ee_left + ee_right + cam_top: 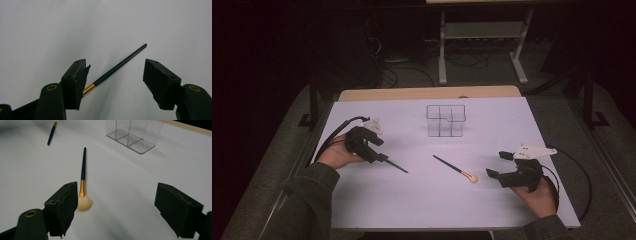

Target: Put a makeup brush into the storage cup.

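Left gripper [379, 152]: fingers [75, 82] standing apart, straddling the dark-handled brush [117, 67] on the table [412, 200], lining up to grip it.
Right gripper [504, 165]: fingers apart, waiting beside the fan brush [459, 171].
Clear organizer [446, 120]: sitting beyond both brushes, likely their destination.

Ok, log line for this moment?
left tool: open around thin brush | right tool: open, idle | fan brush: on table

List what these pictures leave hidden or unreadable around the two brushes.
- Smaller brush: in the left gripper view its head is hidden behind the left gripper's near jaw; in the high view, under that gripper.
- Its handle lettering: too small to read.
- Clear organizer: top cut off in the right gripper view.
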{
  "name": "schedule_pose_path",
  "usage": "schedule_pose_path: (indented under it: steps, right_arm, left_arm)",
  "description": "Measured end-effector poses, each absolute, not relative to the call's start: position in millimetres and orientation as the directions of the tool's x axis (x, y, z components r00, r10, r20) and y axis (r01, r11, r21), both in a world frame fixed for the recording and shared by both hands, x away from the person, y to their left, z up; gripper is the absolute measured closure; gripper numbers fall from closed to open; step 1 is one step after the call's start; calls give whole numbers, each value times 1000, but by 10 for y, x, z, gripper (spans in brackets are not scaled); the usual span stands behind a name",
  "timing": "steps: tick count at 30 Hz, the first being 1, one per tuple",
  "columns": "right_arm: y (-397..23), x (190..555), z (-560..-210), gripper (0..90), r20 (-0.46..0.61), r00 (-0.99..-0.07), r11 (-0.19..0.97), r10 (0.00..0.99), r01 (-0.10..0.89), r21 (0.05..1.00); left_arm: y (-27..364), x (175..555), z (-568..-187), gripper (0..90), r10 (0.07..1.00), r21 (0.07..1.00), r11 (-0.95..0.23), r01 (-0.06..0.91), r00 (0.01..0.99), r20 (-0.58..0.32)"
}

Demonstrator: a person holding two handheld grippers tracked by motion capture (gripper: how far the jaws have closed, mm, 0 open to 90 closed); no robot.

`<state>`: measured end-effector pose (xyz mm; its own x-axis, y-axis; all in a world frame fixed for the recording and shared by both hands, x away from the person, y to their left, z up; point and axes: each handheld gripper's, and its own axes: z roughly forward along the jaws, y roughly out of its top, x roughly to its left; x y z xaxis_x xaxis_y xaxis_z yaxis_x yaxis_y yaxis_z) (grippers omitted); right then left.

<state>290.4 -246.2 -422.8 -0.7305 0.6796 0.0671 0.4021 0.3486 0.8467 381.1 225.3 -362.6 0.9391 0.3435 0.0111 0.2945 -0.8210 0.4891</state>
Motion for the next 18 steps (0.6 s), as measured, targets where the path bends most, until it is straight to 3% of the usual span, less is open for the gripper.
schedule_pose_path:
  steps: [18]
  right_arm:
    - [-2424,2892,-4231,187,62,-746,368,663,397,841]
  left_arm:
    - [2145,3942,-3943,496,309,378,-877,297,951,-30]
